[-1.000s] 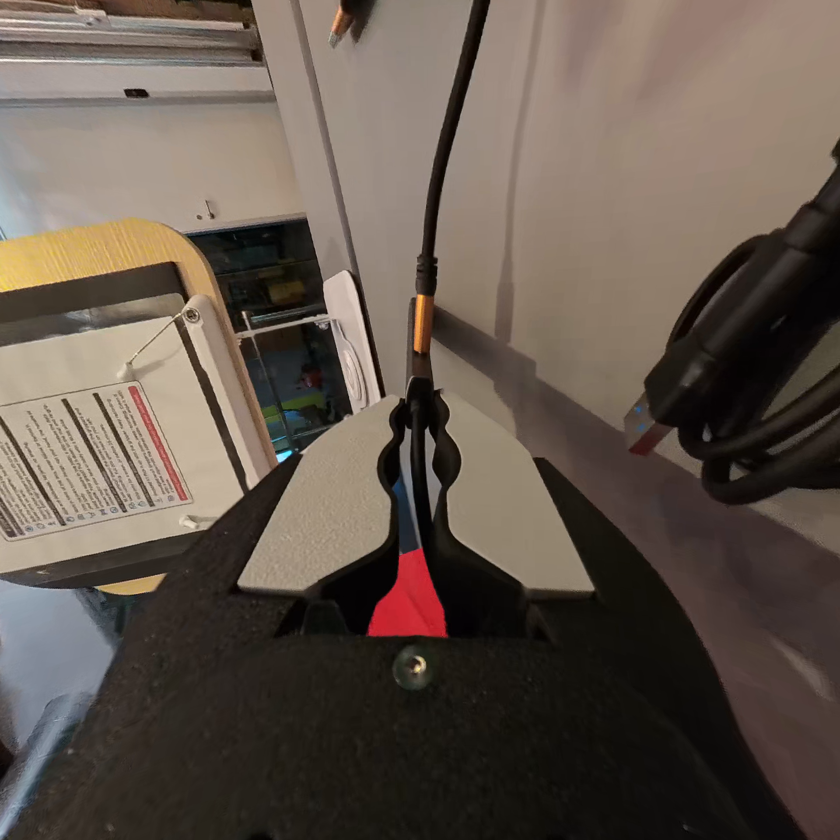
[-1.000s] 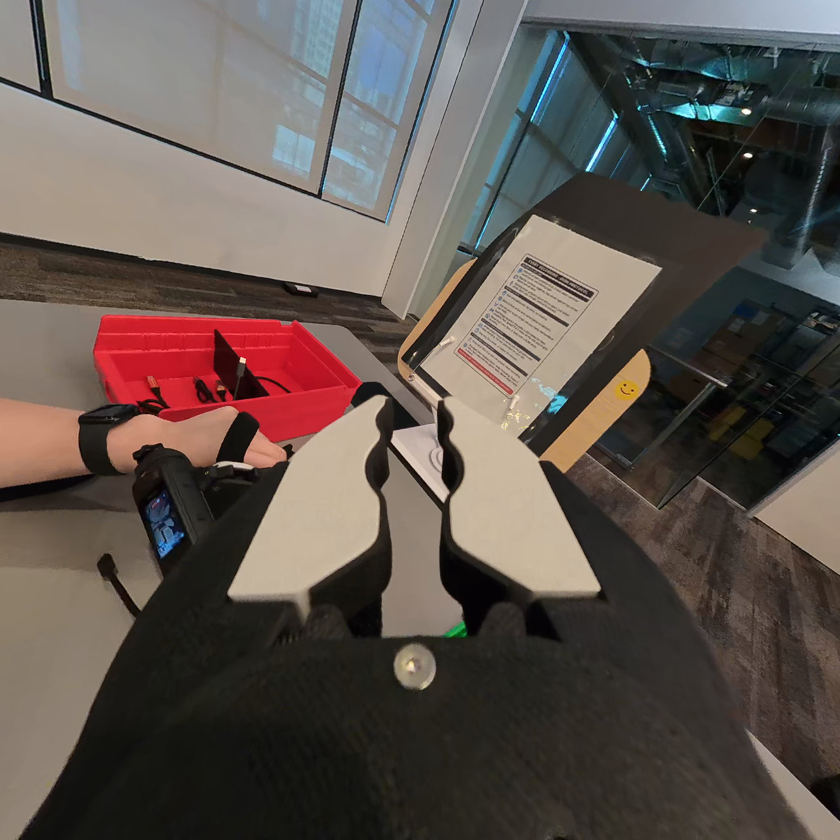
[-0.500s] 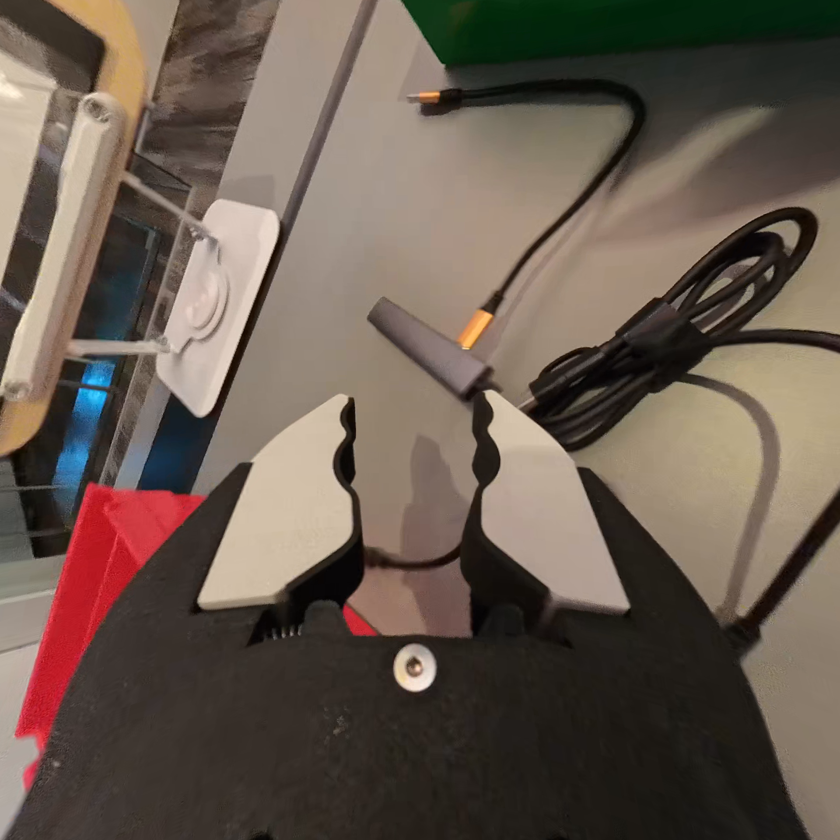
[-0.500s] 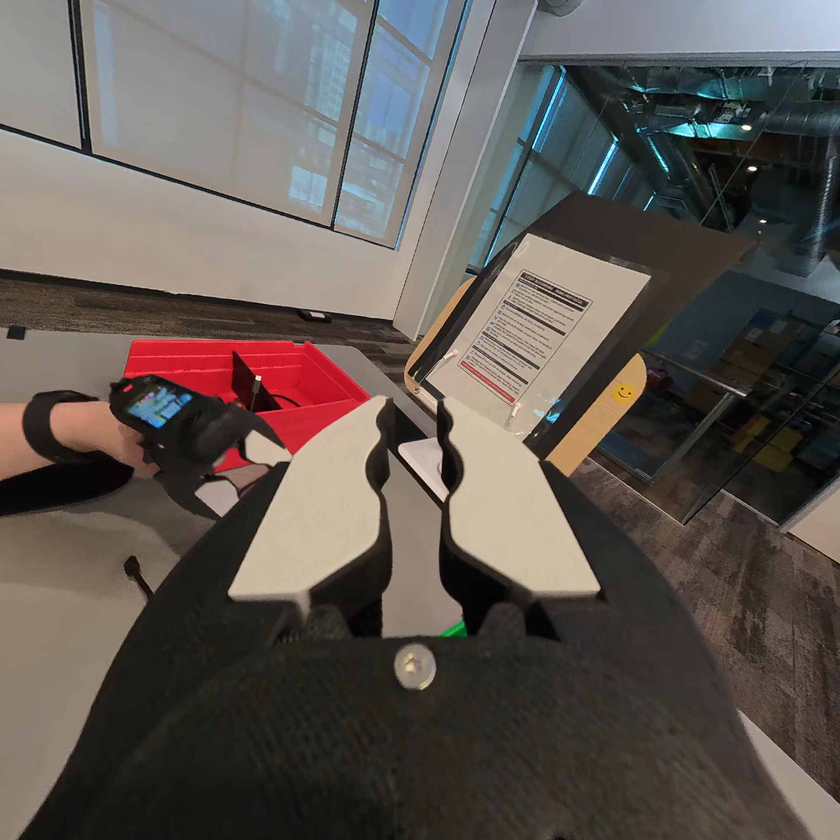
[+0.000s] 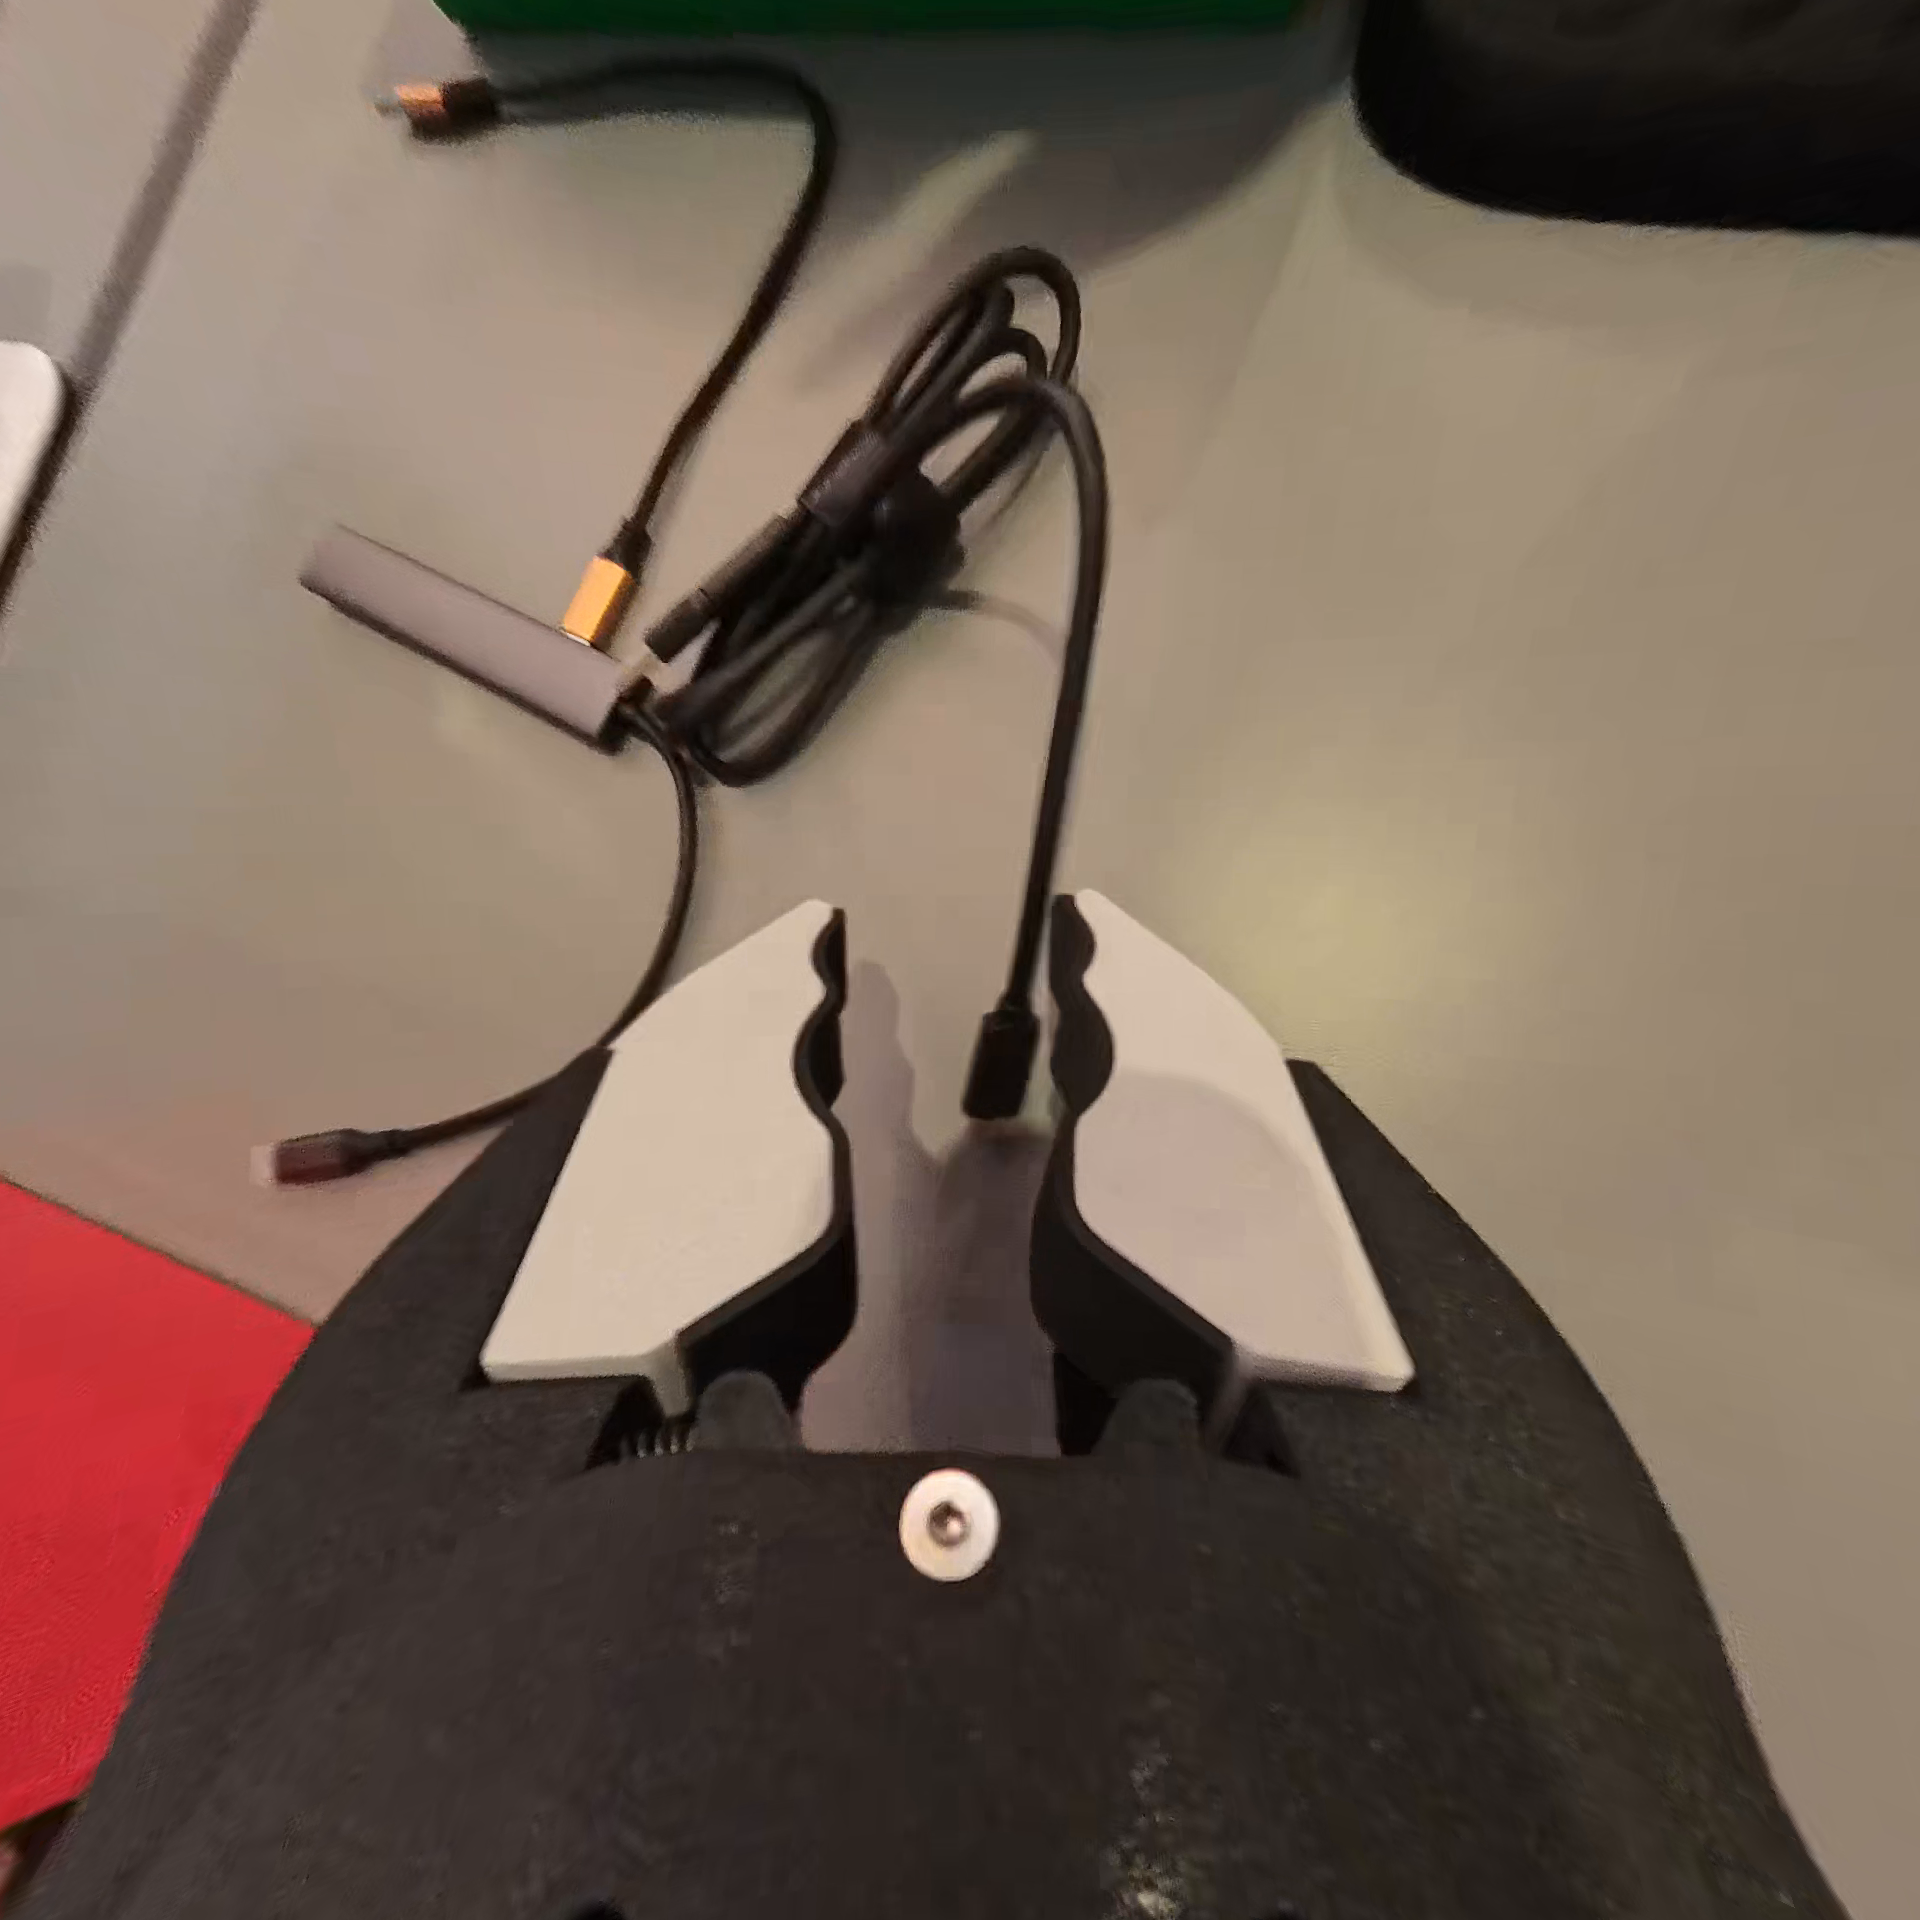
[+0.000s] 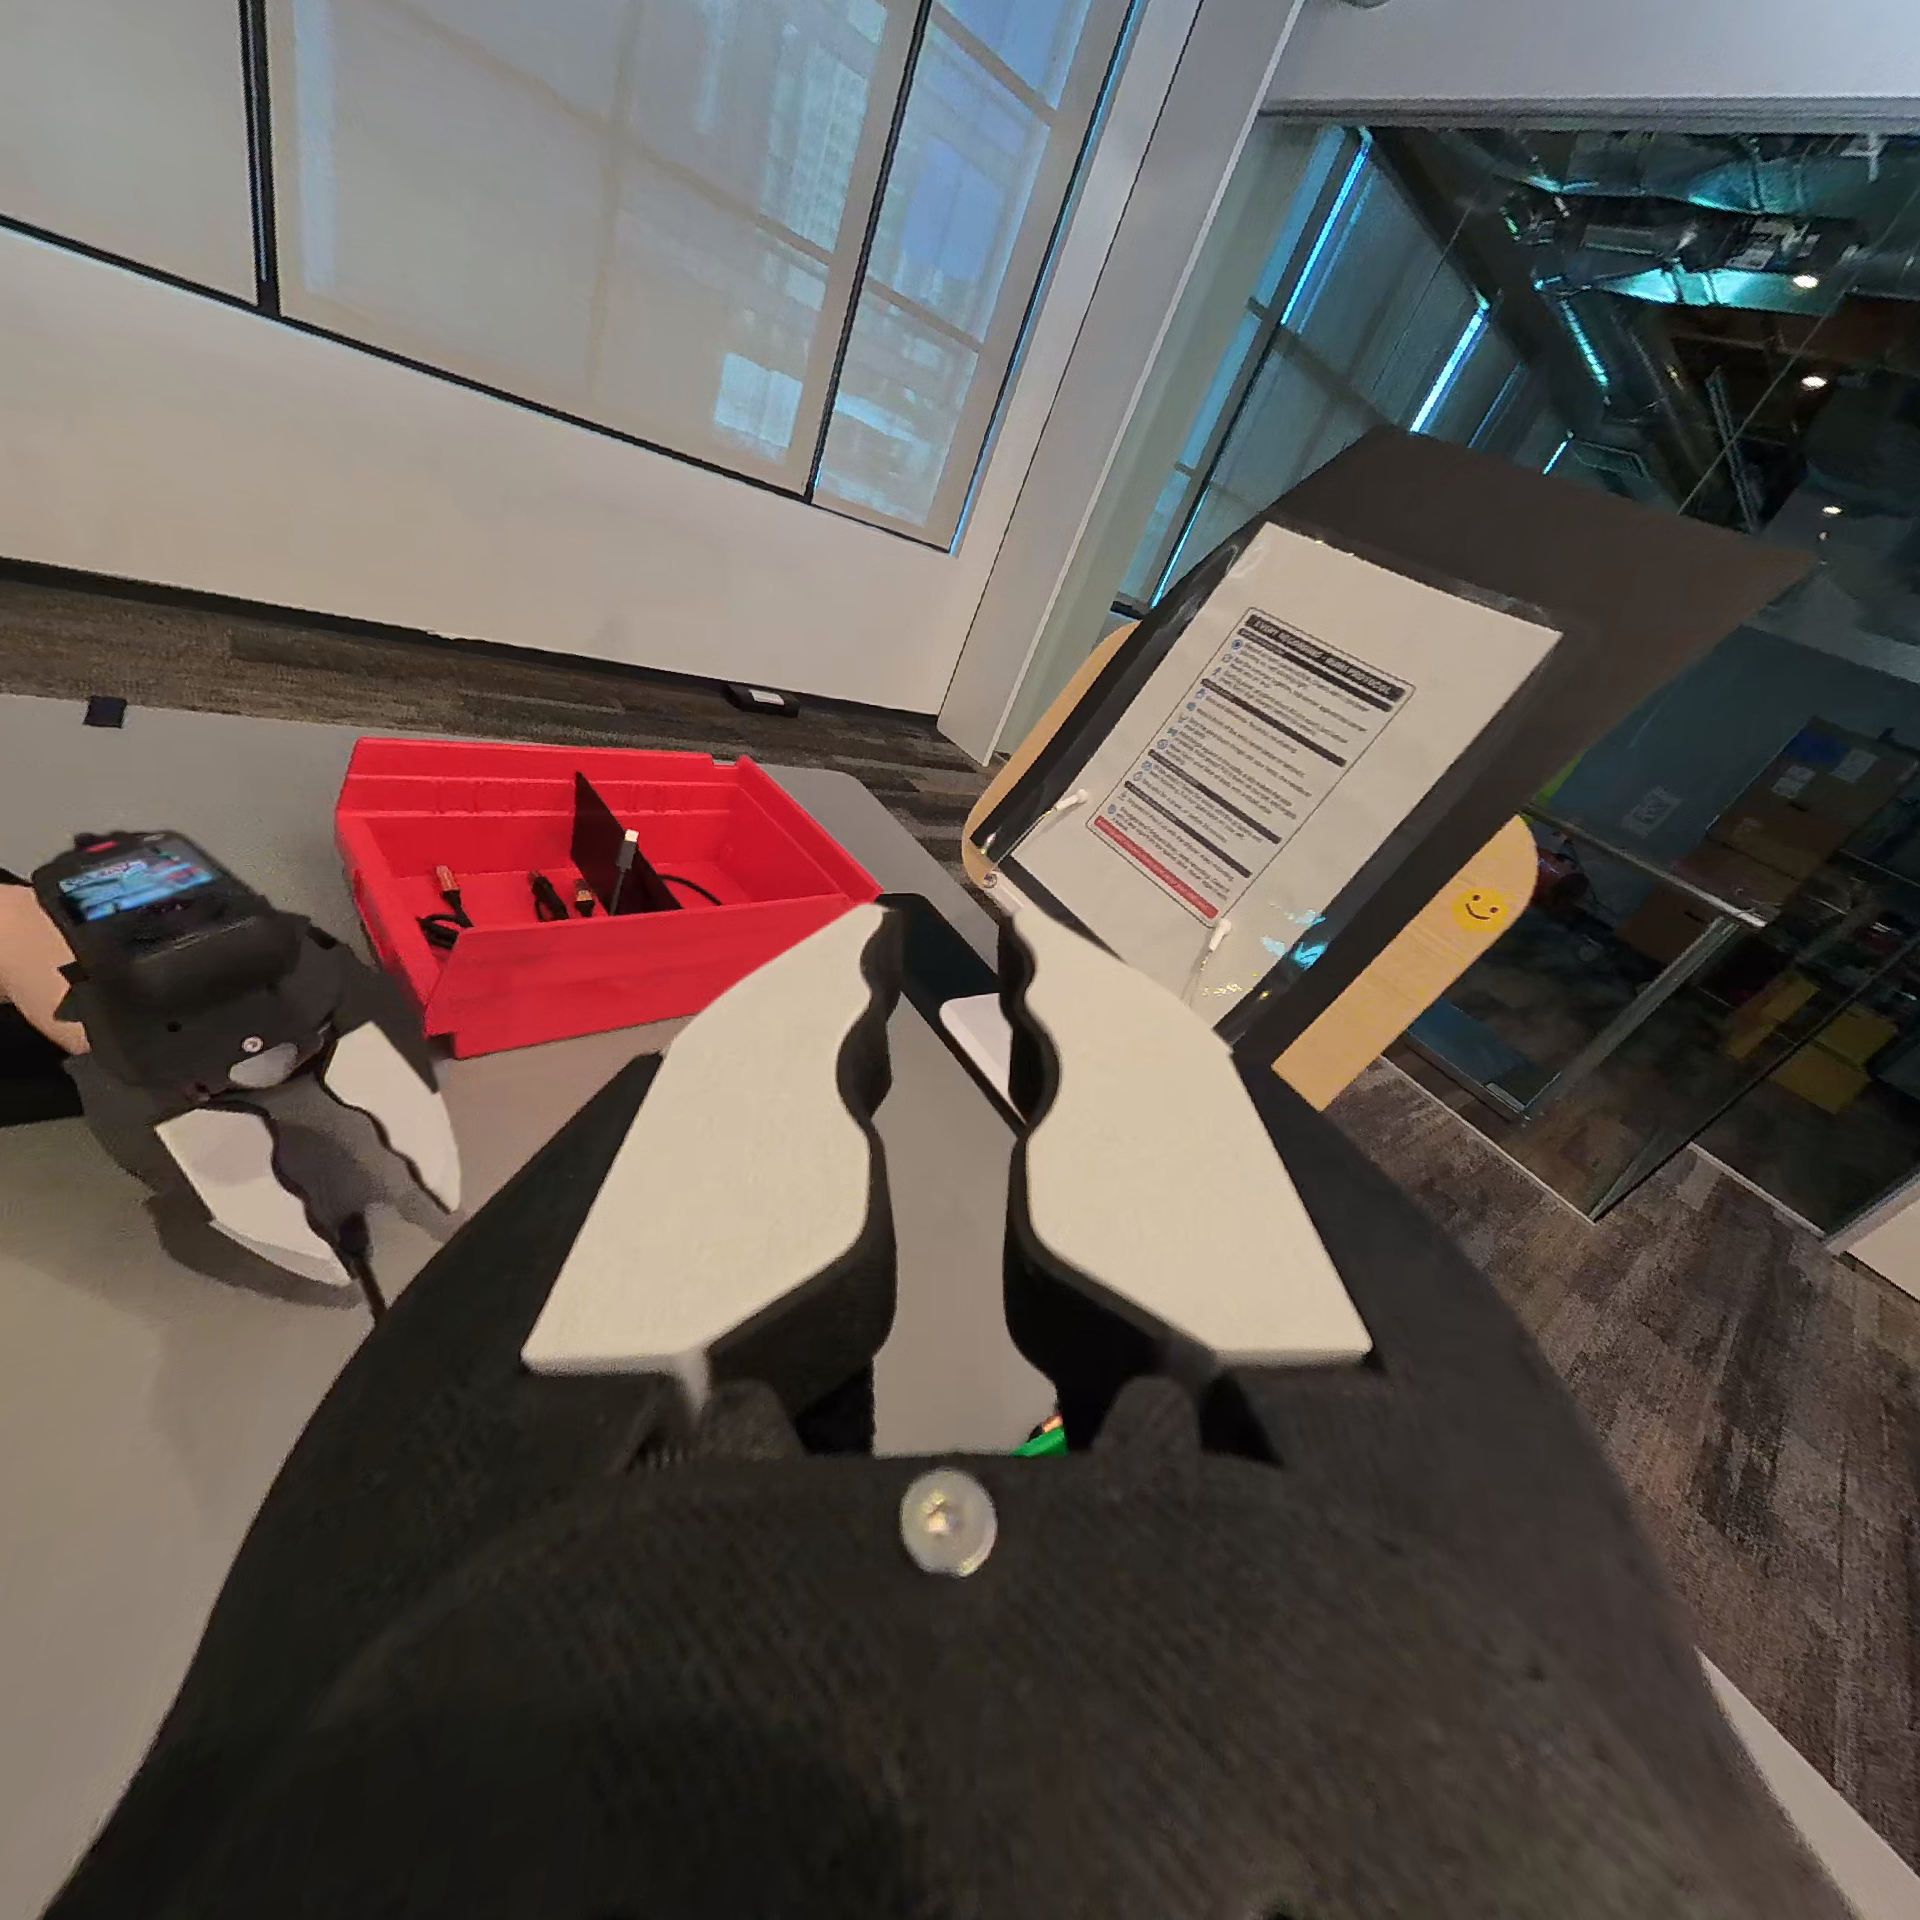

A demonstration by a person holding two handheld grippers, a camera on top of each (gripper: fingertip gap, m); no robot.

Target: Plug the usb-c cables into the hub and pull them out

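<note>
In the left wrist view a grey hub (image 5: 457, 639) lies on the grey table (image 5: 1455, 727) with an orange-collared cable (image 5: 601, 603) plugged into its side. The hub's own lead ends in a loose plug (image 5: 312, 1158). A bundled black cable (image 5: 883, 520) lies beside the hub; its free end plug (image 5: 1000, 1060) sits between the fingers of my open left gripper (image 5: 945, 925), close to the right finger. The left gripper also shows in the right wrist view (image 6: 312, 1195), low over the table. My right gripper (image 6: 945, 935) is held up, slightly open and empty.
A red bin (image 6: 603, 935) with several cables stands at the table's far side; its corner shows at lower left (image 5: 104, 1351). A green bin edge (image 5: 831, 16) is at the top. A sign stand (image 6: 1299, 748) and a white pad (image 6: 977, 1029) are at the table's edge. My right fingertips sit around 35 cm from my left ones. The left tips stand about 15 cm off the grey hub (image 5: 457, 639).
My left gripper was shut on the hub's lead with the hub lifted. It opened, left the hub on the table, and moved right over the black cable's end plug. The right gripper barely moved.
</note>
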